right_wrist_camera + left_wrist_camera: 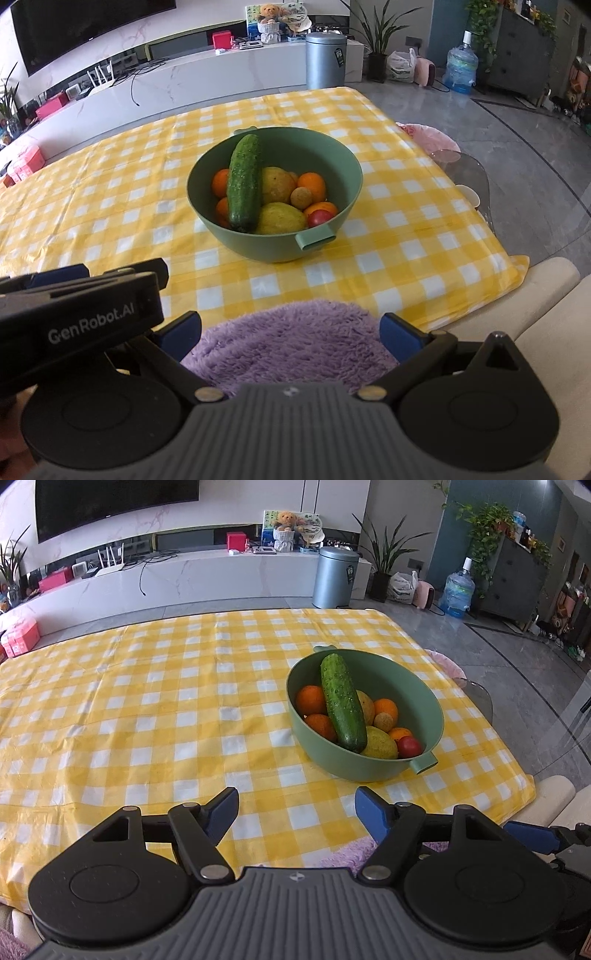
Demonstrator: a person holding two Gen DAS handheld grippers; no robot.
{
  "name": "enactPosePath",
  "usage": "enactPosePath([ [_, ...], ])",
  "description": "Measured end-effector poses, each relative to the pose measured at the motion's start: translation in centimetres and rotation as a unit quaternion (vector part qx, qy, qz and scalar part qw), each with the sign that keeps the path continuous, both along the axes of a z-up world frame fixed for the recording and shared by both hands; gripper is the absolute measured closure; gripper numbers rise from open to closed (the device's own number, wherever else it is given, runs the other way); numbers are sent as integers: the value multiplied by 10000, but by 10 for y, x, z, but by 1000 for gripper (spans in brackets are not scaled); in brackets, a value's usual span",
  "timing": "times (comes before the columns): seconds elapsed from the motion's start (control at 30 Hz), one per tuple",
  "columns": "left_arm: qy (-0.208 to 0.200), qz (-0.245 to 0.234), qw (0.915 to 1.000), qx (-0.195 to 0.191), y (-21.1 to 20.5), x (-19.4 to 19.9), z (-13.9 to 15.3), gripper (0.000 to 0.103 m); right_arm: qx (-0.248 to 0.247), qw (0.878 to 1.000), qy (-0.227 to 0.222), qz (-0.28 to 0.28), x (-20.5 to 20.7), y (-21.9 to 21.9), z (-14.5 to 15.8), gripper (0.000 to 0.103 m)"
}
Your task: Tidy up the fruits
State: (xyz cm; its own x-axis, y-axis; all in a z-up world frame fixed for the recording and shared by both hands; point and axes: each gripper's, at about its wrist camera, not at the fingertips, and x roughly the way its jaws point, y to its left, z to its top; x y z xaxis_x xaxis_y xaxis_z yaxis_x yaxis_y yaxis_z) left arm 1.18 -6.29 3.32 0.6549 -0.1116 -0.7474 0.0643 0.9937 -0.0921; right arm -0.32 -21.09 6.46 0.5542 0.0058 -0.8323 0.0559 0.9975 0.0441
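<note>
A green bowl stands on the yellow checked tablecloth. In it lie a cucumber, several oranges, yellow fruits, a small brown fruit and a red tomato. My left gripper is open and empty, near the table's front edge, left of the bowl. My right gripper is open and empty, over a purple fluffy cloth, in front of the bowl.
The left gripper's body shows at the left of the right wrist view. A beige chair stands at the table's right front corner. A pink cushion and a grey chair back are at the right edge.
</note>
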Motion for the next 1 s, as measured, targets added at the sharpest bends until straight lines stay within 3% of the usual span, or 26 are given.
enactPosePath([
  [1.0, 17, -14, 10000, 56, 0, 0, -1, 21, -78, 9999, 34, -62, 1, 4, -4, 4],
])
